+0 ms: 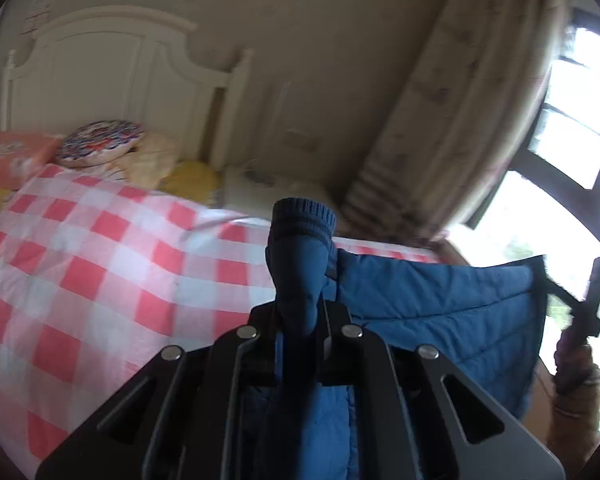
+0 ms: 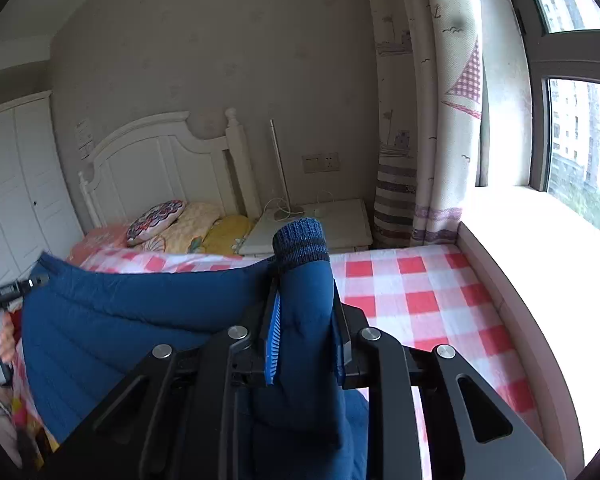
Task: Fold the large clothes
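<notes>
No text, label or number can be read anywhere.

Quilted matt blue jacket, ribbed knit cuffs; checked cloth bedspread.

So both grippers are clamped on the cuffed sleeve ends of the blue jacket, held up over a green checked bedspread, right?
Not quite: the bedspread is red and white checked, as the right wrist view shows. The left gripper and right gripper are each clamped on a cuffed sleeve end of the blue jacket.

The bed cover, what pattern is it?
Red and white check bed cover, clearest in the right wrist view.
</notes>
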Demonstrator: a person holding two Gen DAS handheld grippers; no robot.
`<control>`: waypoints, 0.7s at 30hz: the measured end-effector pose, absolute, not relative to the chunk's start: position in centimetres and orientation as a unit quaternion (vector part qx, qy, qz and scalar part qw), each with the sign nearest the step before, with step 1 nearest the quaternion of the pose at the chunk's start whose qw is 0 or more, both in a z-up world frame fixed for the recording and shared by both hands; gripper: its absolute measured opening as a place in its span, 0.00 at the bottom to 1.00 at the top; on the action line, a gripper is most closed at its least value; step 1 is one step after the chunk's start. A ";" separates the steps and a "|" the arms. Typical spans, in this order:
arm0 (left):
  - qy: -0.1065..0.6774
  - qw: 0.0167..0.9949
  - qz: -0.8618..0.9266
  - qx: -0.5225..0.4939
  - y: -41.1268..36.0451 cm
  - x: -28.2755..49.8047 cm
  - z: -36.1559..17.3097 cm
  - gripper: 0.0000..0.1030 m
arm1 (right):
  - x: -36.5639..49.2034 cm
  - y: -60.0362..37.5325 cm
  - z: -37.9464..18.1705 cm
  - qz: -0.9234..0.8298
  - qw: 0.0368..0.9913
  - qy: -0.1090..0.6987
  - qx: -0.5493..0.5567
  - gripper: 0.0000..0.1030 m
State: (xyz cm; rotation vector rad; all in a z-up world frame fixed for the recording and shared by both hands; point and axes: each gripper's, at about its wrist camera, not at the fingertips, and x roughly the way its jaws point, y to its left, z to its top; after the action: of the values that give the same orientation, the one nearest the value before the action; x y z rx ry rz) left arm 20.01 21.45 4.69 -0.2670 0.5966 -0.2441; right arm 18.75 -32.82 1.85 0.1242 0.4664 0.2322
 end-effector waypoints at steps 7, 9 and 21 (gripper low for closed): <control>0.400 0.897 -0.065 -0.177 22.3 27.4 -5.7 0.12 | 27.4 -30.6 -7.3 0.055 0.932 0.354 0.049 0.21; 0.422 0.889 -0.058 -0.165 21.9 28.5 -8.8 0.15 | 28.8 -31.1 -11.2 0.033 0.919 0.388 0.055 0.21; 0.388 0.914 0.037 -0.115 22.2 27.1 -7.8 0.72 | 28.9 -34.1 -13.7 0.025 0.889 0.432 0.153 0.67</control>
State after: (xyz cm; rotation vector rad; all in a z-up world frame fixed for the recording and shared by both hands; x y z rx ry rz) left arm 27.08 22.16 -7.81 -0.2365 0.7993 0.0770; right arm 28.87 -34.13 -13.71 0.3172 0.8971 0.0512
